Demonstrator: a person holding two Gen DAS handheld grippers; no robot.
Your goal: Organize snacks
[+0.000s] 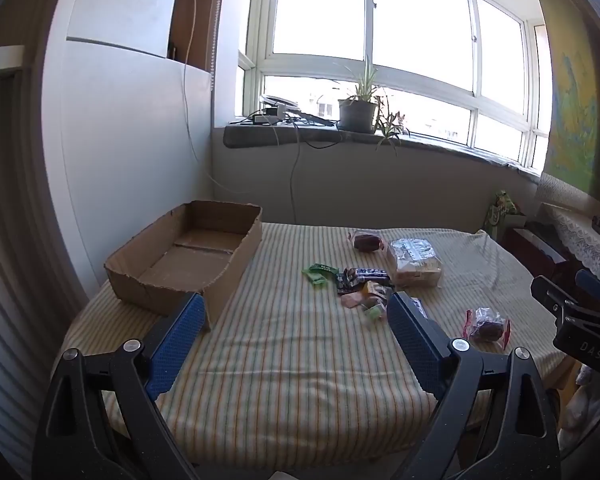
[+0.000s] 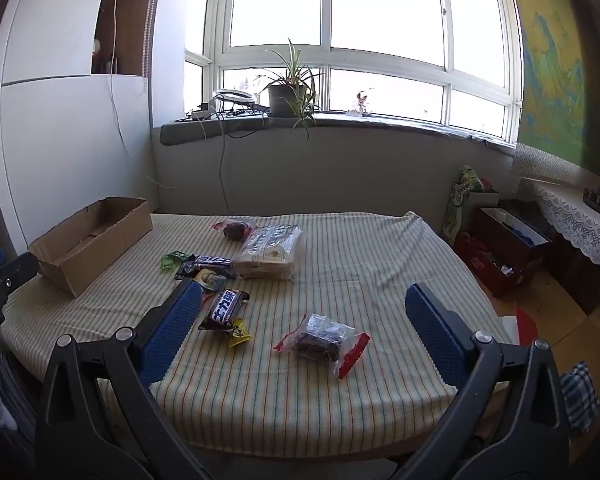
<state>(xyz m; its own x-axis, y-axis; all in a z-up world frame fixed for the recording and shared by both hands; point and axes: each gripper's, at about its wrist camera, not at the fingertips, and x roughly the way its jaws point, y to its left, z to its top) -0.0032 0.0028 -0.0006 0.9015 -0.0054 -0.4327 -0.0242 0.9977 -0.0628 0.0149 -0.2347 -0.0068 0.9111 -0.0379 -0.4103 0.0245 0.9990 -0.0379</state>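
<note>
An empty cardboard box (image 1: 188, 258) (image 2: 90, 240) stands at the table's far left. Wrapped snacks lie in a loose cluster mid-table: a green packet (image 1: 319, 272) (image 2: 173, 259), a dark chocolate bar (image 1: 366, 275) (image 2: 208, 264), a clear bag of bread (image 1: 414, 260) (image 2: 272, 250) and a dark cake in a wrapper (image 1: 366, 242) (image 2: 236, 229). Another chocolate bar (image 2: 224, 308), a yellow candy (image 2: 238, 332) and a red-edged bag with a dark cake (image 2: 324, 342) (image 1: 488, 326) lie nearer. My left gripper (image 1: 296, 308) hangs open above the cloth, beside the box. My right gripper (image 2: 304, 300) is open too, with nothing between its fingers.
A striped cloth covers the table (image 2: 340, 264). Behind it runs a windowsill with a potted plant (image 2: 290, 92) and cables. Red boxes (image 2: 504, 248) and a lace-covered shelf (image 2: 576, 216) stand on the floor at the right. A white wall panel (image 1: 132, 140) is at the left.
</note>
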